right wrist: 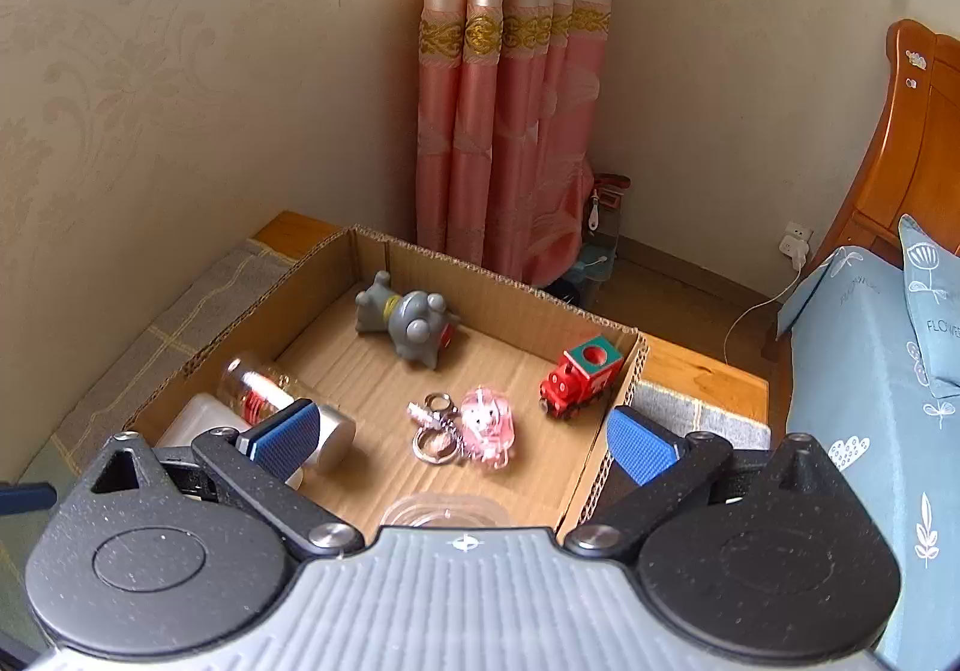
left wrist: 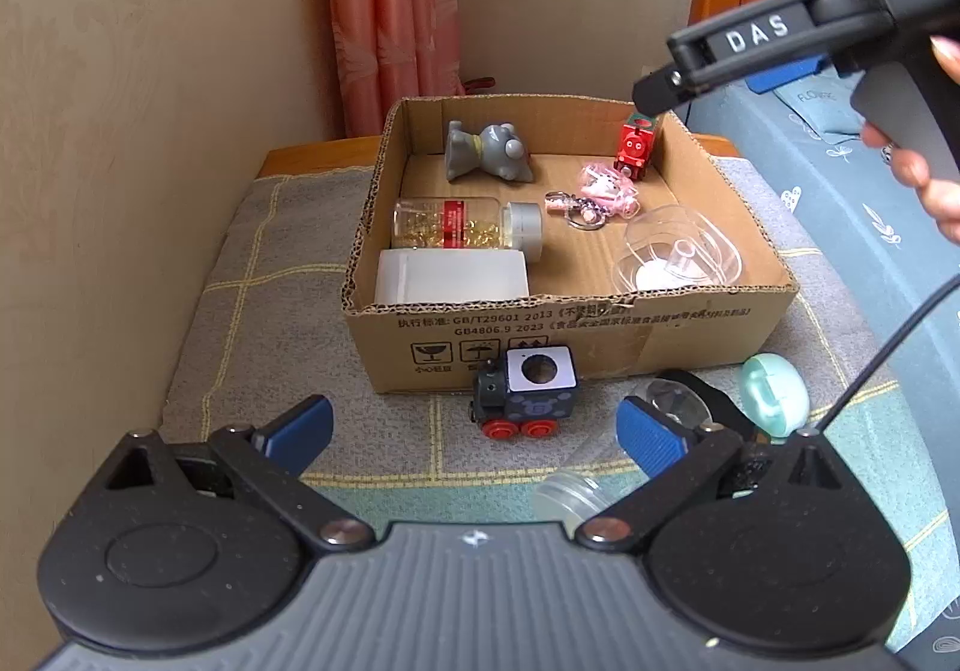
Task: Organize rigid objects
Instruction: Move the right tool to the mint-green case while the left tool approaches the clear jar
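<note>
While both hand-held grippers (left wrist: 474, 431) (right wrist: 462, 440) gape empty, red toy train (right wrist: 579, 377) sits upright in cardboard box (right wrist: 624, 401).

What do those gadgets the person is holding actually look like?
Each gripper has a ribbed grey body, speckled black rounded housings with silver pivot bolts, and two black fingers tipped with textured blue pads. The right gripper looks the same; seen from the side, its black finger bears white letters "DAS", with a black cable trailing below. The hand wears a ring.
</note>
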`<state>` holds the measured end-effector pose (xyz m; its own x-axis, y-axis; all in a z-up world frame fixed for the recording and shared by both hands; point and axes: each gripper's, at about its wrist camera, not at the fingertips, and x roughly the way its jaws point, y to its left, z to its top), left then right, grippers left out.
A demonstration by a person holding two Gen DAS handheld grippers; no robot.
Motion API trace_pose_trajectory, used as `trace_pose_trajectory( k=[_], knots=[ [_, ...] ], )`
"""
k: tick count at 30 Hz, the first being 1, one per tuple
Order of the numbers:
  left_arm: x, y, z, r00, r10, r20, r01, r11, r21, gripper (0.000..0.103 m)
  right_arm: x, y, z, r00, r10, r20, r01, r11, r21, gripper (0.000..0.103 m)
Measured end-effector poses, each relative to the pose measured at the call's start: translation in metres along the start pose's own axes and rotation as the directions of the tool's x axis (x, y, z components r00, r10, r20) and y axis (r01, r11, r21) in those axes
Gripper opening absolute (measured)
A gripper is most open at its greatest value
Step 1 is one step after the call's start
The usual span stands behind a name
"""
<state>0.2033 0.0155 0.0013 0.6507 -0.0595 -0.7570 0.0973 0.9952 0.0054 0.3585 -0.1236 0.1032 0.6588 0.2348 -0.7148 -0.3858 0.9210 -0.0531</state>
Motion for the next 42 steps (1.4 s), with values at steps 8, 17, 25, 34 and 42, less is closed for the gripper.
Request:
trace_pose_trajectory(
  k=[8,17,25,34,42],
  knots=[
    [-0.003,-0.002,-0.002,1.000,-0.010,0.005,0.010,1.000,0.007,0.100,-0.018,0.008,-0.032,0.999,-0.030,-0.037,0.030,0.999,0.010,0.103],
    [0.000,-0.011,-0.013,0.998,-0.066,0.002,0.065,0.995,0.081,0.100,-0.036,0.006,-0.097,0.993,-0.096,-0.072,0.103,0.988,0.113,0.103],
    [0.026,-0.028,-0.030,0.989,-0.132,-0.060,0.140,0.975,0.174,0.100,-0.041,0.002,-0.160,0.990,-0.128,-0.064,0.141,0.955,0.263,0.103],
    [0.048,-0.012,-0.048,0.989,-0.093,-0.115,0.108,0.985,0.132,0.100,-0.040,-0.009,-0.180,0.992,-0.123,-0.036,0.128,0.950,0.286,0.103],
    [0.051,0.024,-0.054,0.993,-0.008,-0.115,0.015,0.998,0.062,0.100,-0.016,-0.010,-0.185,0.991,-0.118,-0.056,0.129,0.953,0.275,0.103]
  ],
)
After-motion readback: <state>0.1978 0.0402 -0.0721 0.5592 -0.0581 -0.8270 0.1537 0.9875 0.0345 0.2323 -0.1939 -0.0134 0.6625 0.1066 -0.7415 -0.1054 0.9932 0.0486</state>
